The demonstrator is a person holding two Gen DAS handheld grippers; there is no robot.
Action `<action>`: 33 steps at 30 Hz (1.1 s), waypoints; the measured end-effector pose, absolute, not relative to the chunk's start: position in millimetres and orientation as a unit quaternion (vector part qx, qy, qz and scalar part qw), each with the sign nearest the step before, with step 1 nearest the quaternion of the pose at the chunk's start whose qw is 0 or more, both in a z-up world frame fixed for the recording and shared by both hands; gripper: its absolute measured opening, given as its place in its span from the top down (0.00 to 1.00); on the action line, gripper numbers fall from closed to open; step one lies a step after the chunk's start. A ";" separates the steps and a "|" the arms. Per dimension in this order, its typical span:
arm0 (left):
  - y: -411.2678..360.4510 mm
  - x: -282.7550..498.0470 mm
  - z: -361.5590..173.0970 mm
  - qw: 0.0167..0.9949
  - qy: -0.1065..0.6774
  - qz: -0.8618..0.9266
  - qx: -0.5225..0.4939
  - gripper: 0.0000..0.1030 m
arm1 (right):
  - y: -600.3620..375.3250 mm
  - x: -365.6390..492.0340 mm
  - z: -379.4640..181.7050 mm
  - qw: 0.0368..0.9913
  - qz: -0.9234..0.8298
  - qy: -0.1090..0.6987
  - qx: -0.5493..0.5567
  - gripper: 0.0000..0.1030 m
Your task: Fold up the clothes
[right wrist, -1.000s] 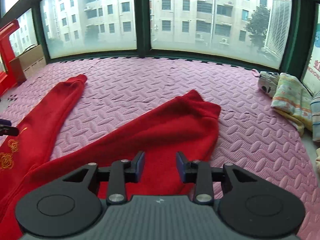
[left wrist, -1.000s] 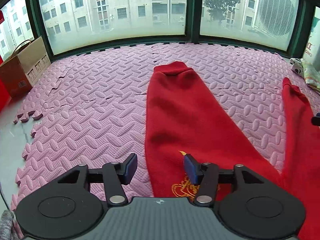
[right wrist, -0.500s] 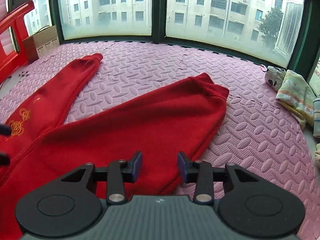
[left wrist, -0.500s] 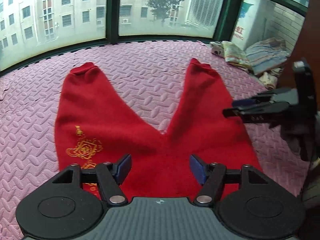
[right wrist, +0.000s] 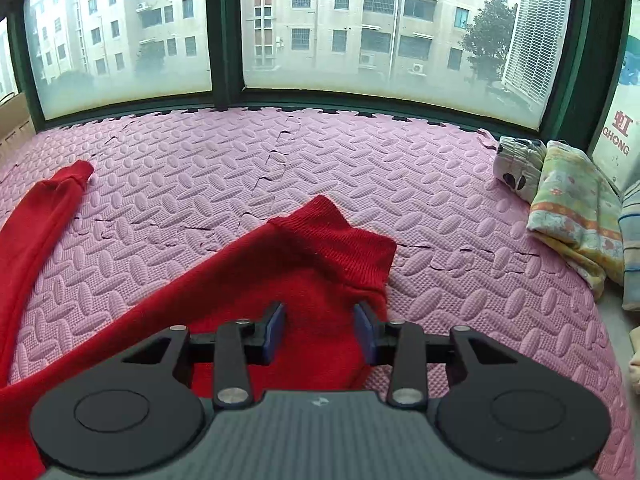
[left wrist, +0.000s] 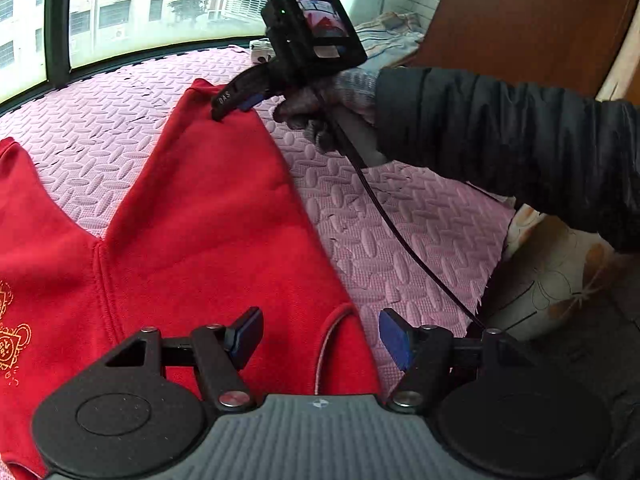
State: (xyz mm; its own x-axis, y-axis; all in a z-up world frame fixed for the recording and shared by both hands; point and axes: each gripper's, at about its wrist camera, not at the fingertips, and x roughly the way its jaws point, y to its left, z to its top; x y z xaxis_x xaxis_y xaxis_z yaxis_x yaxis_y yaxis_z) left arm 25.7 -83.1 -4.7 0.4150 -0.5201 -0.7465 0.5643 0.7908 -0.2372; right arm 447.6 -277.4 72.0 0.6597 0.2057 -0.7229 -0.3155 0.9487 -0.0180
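Observation:
Red trousers [left wrist: 208,216] with gold embroidery lie flat on the pink foam mat [left wrist: 400,240], legs spread in a V. My left gripper [left wrist: 320,336] is open, over the waistband's right corner. My right gripper [right wrist: 320,334] is open, its jaws on either side of the right leg near the ribbed cuff [right wrist: 340,236]. In the left wrist view the right gripper [left wrist: 236,102] rests on that leg's far end, held by a gloved hand. The other leg [right wrist: 44,208] lies to the left.
Folded patterned cloths [right wrist: 568,208] are piled at the mat's right edge by the window wall. A black cable [left wrist: 400,232] runs from the right gripper across the mat. A dark-sleeved arm [left wrist: 512,136] reaches over the right side. A cardboard box [right wrist: 12,120] stands at far left.
My left gripper has swung right to the waistband's right corner. My right gripper has moved forward along the right leg to the cuff. Both stay open.

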 end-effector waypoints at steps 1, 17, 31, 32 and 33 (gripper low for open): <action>-84.2 23.9 -4.7 0.841 0.433 -0.323 0.030 0.35 | -279.8 448.0 74.3 0.909 0.143 0.385 -0.066 0.64; -116.4 -16.3 -23.2 0.844 0.421 -0.290 0.161 0.42 | -320.1 427.1 84.7 0.905 0.131 0.403 0.018 0.63; -65.9 4.1 10.9 0.863 0.403 -0.302 0.046 0.87 | -322.0 462.6 66.1 0.898 0.107 0.420 0.075 0.74; -61.9 5.6 12.5 0.864 0.402 -0.302 0.035 0.87 | -322.2 464.6 66.1 0.897 0.105 0.421 0.078 0.79; -57.7 7.2 14.1 0.865 0.400 -0.302 0.024 0.87 | -322.3 466.6 66.1 0.897 0.102 0.423 0.080 0.86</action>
State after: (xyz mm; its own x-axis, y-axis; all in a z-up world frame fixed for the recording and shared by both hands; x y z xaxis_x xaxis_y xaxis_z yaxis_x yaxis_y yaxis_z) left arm 7.2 -57.7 14.1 0.4973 -0.5031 -0.7068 0.5414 0.8166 -0.2003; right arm 466.6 -322.3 66.1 0.6208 0.2510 -0.7427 -0.1148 0.9663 0.2305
